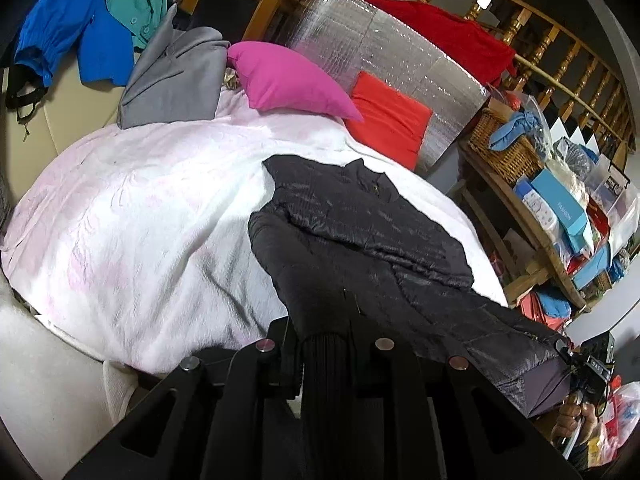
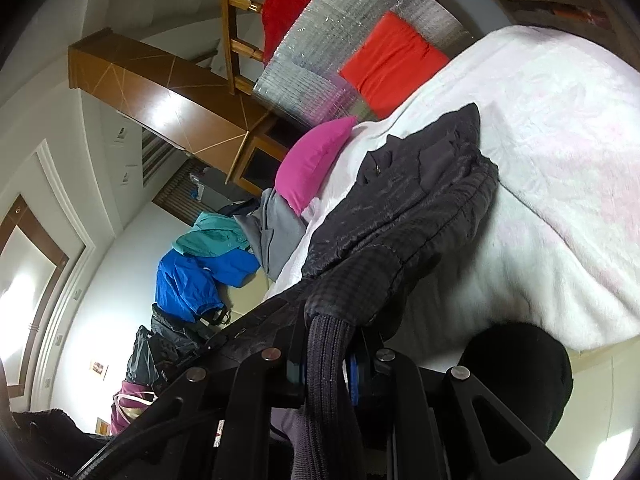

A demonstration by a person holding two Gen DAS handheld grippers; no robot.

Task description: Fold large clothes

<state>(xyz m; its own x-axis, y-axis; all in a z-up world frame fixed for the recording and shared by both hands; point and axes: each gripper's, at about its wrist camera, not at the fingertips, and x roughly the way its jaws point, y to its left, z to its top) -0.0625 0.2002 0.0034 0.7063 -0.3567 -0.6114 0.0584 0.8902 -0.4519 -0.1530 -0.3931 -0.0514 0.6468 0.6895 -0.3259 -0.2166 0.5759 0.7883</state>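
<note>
Ribbed knit cuff (image 1: 324,364) sits nearest the left wrist camera, pinched between the clenched fingers of the left gripper (image 1: 326,344), so this gripper is grasping the sleeve end of the black jacket (image 1: 372,232); from there the sleeve runs up toward 12 o'clock and the quilted body spreads away toward 2 o'clock across the pale pink and white blanket (image 1: 140,216) on the bed, with its collar lying farthest from the camera. At about 4 o'clock in that view the other end of the jacket is lifted off the blanket by the right gripper (image 1: 568,350), with a person's hand (image 1: 572,420) below it. From the right wrist camera the same kind of ribbed cuff (image 2: 330,344) is clamped in the right gripper (image 2: 332,354), closed tight on it, and the jacket (image 2: 420,200) stretches away toward 1 o'clock over the blanket (image 2: 560,140). Beyond the jacket a bright pink pillow (image 1: 288,80) rests near 12 o'clock, a red cushion (image 1: 388,120) just beside it toward 1 o'clock leans on a silver foil panel (image 1: 360,32), and a grey garment (image 1: 176,80), a blue one (image 1: 60,24) and a teal one (image 1: 136,0) are heaped toward 10 and 11 o'clock
</note>
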